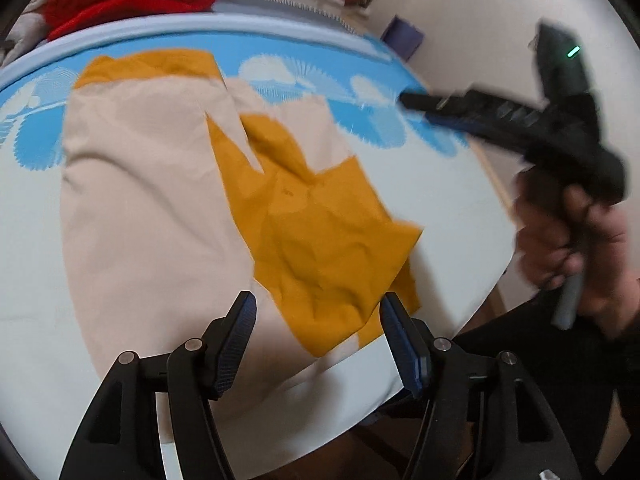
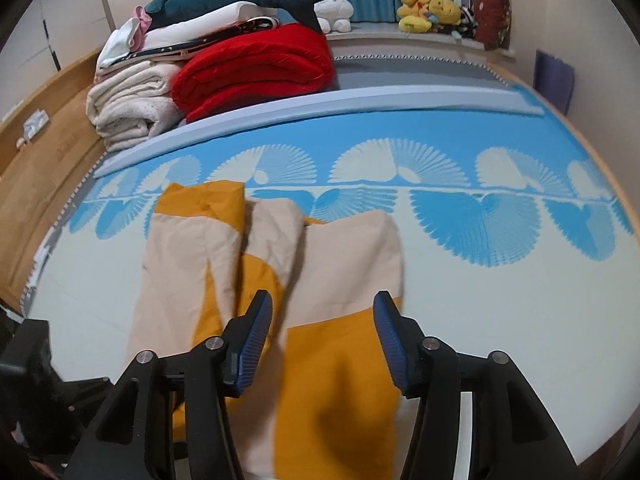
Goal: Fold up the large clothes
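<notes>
Mid-fold, between grasps. The garment (image 2: 276,280), a large cream and mustard piece, lies on the bed (image 2: 500,280), spread over the white part of the blue-and-white cover, already partly doubled over with layers overlapping down the middle. Not a neat rectangle yet: the mustard panel nearest me is wrinkled and one corner sticks out to the side.

My left hand-held gripper (image 1: 316,336) has its jaws apart, nothing between the pads, hovering over the near mustard edge. My right hand-held gripper (image 2: 322,340) is also open and empty, pointing down at the near end of the garment; in the left view it shows blurred off to the side, held in my right hand (image 1: 572,248).

So the step in hand, as I read it, is regrasping for the next fold. Next move calls for both grippers to drop onto the near edge, one on each corner, pinch through all layers, then lift and carry that edge toward the far end. Need to catch both layers or the fold skews.

Red blanket (image 2: 256,72) and towels (image 2: 128,108) are stacked at the far side, well apart.
</notes>
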